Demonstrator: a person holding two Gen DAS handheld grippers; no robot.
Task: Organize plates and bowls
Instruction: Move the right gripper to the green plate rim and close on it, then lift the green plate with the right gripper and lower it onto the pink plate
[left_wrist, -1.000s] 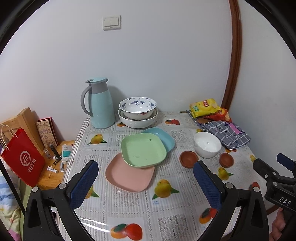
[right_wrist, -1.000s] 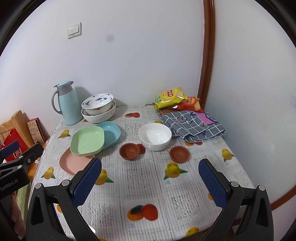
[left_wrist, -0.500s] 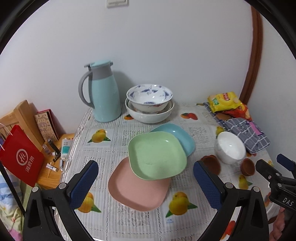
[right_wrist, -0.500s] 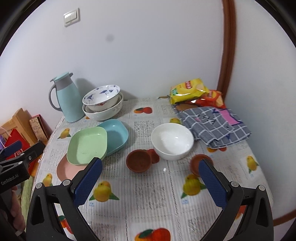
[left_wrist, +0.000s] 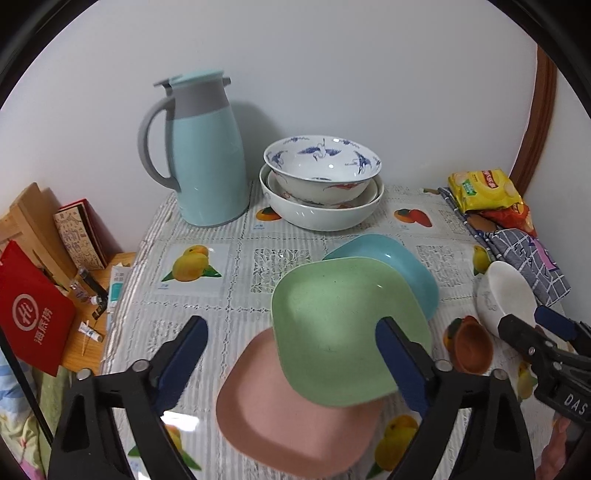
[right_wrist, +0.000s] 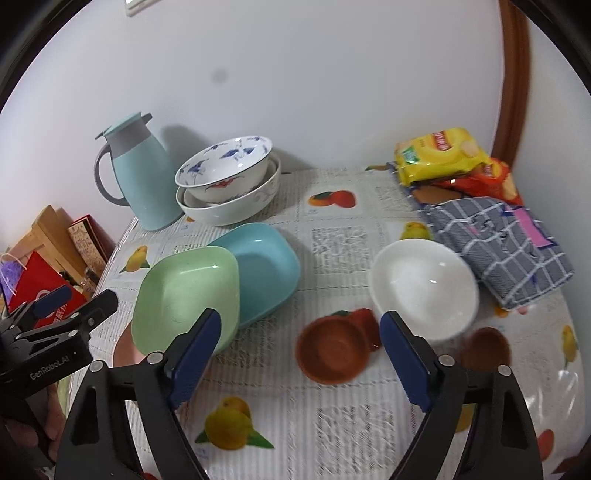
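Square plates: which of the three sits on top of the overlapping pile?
The green plate. It overlaps both others: the pink plate lies flat beneath its near edge, and the blue plate pokes out from under its far edge.

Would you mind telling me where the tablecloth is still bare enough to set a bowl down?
Bare cloth lies between the thermos jug and the pink plate, and along the near edge below the brown saucer. It is crowded around the overlapping green plate and blue plate, and by the white bowl.
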